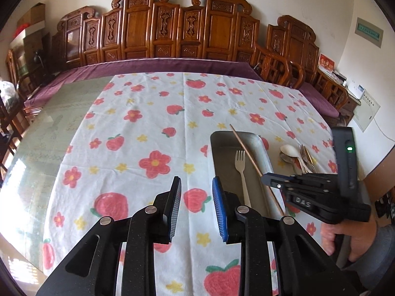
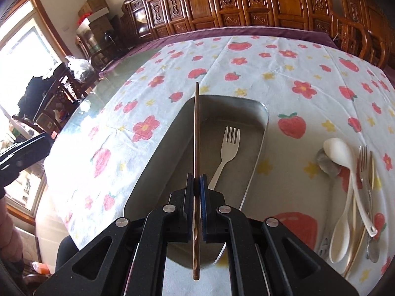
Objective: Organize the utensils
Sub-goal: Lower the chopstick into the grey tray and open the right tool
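A brown wooden chopstick (image 2: 196, 133) is pinched between the pads of the right gripper (image 2: 197, 185), whose jaws are closed tight on its carved lower part. The stick points forward and hangs above the metal tray (image 2: 256, 138), over the tray's left half; whether its tip touches the tray cannot be told. In the left wrist view the same chopstick (image 1: 246, 151) slants across the tray (image 1: 222, 139) from the right gripper (image 1: 267, 181) to past the tray's far rim.

A pale plastic fork (image 2: 226, 151) lies flat inside the tray, right of the chopstick, tines toward the far end.

Right of the tray, on the flowered tablecloth (image 2: 284, 74), a loose pile of utensils (image 2: 353, 192) rests: a white spoon, a metal spoon, a metal fork and gold-coloured pieces, overlapping one another.

The left gripper (image 1: 196, 207) hovers left of the tray over the cloth, its jaws spread well apart and holding nothing.
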Demonstrator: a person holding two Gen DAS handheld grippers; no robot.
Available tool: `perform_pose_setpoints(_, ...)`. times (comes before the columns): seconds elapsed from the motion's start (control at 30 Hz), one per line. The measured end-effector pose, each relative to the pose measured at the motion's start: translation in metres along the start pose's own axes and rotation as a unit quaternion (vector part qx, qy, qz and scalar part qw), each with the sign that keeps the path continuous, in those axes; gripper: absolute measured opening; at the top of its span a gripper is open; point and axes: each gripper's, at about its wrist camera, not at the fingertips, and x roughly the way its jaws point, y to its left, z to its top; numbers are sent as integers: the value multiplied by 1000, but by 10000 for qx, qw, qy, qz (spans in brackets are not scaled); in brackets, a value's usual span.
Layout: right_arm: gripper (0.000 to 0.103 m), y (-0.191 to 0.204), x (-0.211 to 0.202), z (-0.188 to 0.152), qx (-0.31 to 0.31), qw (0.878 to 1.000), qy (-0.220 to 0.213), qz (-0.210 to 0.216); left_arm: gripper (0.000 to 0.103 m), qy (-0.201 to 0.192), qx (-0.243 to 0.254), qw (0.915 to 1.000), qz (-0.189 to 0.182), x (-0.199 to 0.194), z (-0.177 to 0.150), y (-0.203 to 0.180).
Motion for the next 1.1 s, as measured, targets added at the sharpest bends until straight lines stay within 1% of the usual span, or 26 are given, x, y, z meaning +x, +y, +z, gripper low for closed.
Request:
perform_pose_setpoints(0.13, 6, -2, 15, 2, 203, 9997, 66, -98, 24, -54, -3, 10000, 11, -7, 0, 8)
perform_pose_setpoints(0.27, 6, -5, 29, 4, 439, 9989, 133, -105, 24, -104, -11, 9999, 29, -13, -1, 15)
perform_pose_setpoints(0.4, 6, -6, 42, 2, 631, 9976, 267, -14, 24, -141, -51, 9999, 28, -17, -1, 19)
perform_pose_setpoints(0.5, 7, 2, 43, 1, 548, 9981, 267, 25, 24, -150, -60, 9999, 31, -17, -1, 20)
perform_pose_setpoints(0.53, 9, 5, 42, 1, 480, 9985, 239, 80, 24, -151, -52, 9999, 28, -17, -1, 21)
perform_pose_setpoints(0.6, 10, 10, 39, 0, 321, 9990, 241, 191, 25, -149, -36, 9999, 37, -17, -1, 19)
perform_pose_setpoints(0.7, 10, 11, 28, 0, 124, 9996, 173, 198, 25, -153, -13, 9999, 29, -17, 0, 14)
perform_pose_setpoints(0.77, 10, 7, 13, -2, 16, 9997, 70, 226, 25, -164, 19, 9999, 8, -17, 1, 8)
perform_pose_setpoints(0.83, 10, 2, -2, -4, -114, 9998, -23, 133, 26, -166, 45, 9998, -27, -17, 2, 0)
perform_pose_setpoints(0.9, 10, -5, -17, -9, -219, 9997, -119, 46, 29, -170, 72, 9998, -65, -15, 2, -8)
perform_pose_setpoints(1.1, 10, -41, -67, -32, -319, 9983, -383, -287, 30, -131, 235, 9994, -226, -5, 2, -41)
